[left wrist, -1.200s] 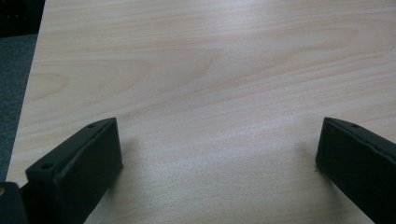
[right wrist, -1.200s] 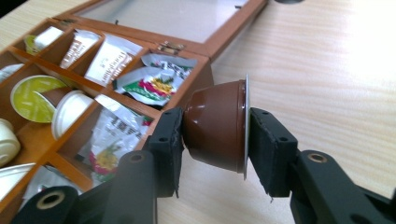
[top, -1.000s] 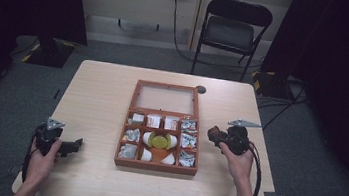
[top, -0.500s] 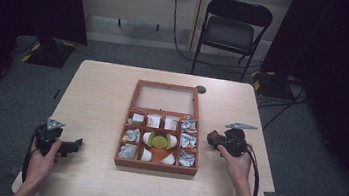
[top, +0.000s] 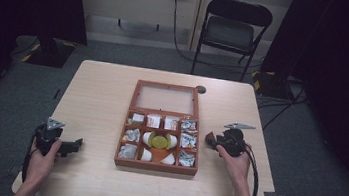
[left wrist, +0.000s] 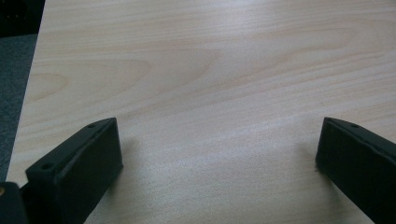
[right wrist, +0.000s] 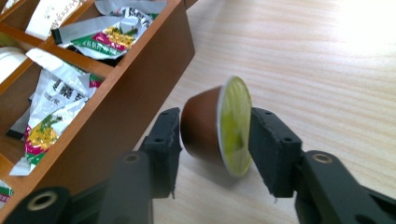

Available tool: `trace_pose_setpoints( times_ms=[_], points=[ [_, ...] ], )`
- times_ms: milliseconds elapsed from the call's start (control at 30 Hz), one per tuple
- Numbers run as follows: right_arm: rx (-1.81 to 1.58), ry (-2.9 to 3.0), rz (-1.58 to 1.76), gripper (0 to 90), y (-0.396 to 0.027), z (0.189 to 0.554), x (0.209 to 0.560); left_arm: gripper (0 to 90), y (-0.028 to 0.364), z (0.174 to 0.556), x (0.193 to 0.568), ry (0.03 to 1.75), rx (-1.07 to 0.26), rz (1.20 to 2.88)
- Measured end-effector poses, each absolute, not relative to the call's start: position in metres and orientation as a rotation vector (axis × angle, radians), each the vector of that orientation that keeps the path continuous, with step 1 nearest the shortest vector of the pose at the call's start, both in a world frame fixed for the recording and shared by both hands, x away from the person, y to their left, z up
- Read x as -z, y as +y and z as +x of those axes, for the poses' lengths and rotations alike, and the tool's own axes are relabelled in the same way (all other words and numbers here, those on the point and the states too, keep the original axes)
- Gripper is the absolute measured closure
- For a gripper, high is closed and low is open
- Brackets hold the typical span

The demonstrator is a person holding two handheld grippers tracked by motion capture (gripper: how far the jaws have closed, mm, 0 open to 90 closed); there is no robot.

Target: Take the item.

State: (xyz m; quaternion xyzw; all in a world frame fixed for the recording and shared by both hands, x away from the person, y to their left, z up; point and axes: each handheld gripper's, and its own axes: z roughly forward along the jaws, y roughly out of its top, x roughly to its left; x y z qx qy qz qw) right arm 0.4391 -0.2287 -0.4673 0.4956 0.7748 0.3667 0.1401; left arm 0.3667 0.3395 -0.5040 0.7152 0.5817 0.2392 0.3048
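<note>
capsule (right wrist: 217, 128) | brown, yellow-green foil lid | tilted sideways | beside box (right wrist: 135, 100)

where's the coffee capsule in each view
high view: at the right hand-held gripper's tip, right of the wooden box, too small to discern.
left gripper view: bare table between jaws.
right gripper view: capsule centre, between jaws that have just been opening.
shared landmark: the table.

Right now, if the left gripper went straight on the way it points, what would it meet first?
Probably the bare table top: the left gripper, jaws open and empty, seems tilted down at it. If it runs level, the wooden box comes next.
</note>
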Motion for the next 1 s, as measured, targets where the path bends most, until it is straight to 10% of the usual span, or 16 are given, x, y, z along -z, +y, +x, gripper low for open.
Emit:
trace_pose_setpoints(
  times_ms=[1000],
  points=[
    [-1.099, 2.138, 1.468, 23.3, -0.257, 0.405, 0.446, 0.0, 0.340, 0.367, 0.504, 1.540, -0.633, 1.894]
  ],
)
